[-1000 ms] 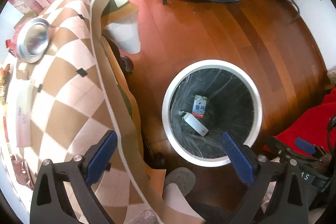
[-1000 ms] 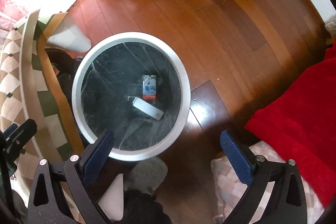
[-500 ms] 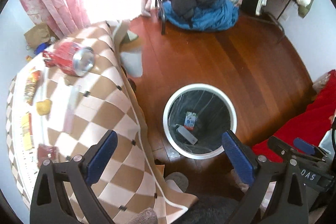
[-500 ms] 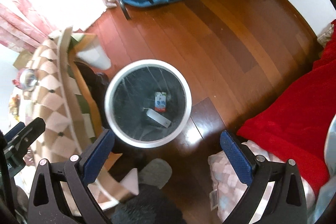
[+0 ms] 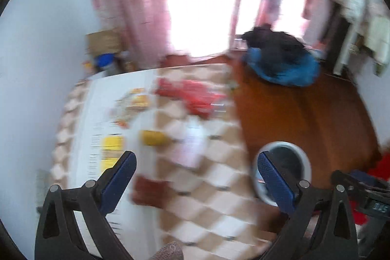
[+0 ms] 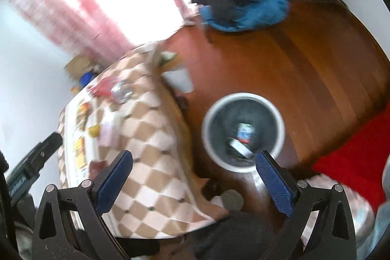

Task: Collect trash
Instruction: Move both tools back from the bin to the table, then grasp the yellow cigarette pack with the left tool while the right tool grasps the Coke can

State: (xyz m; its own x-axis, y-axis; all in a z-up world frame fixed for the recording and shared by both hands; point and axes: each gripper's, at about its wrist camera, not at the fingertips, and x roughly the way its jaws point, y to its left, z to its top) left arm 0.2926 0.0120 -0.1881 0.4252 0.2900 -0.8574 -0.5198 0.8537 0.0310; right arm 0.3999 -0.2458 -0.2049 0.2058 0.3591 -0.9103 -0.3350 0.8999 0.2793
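Both views have swung up from the bin (image 6: 243,132) toward the littered worktop (image 5: 195,174); each hand-held gripper, left (image 5: 195,184) and right (image 6: 193,183), gapes empty, so another pickup likely follows.

No legible txt; blur hides print on carton (image 6: 245,132) in bin (image 6: 277,118).

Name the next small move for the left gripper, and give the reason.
Probably lower the left gripper toward the yellow scrap on the table. Its jaws are open and empty, litter lies on the cloth, and the bin holds only two pieces.
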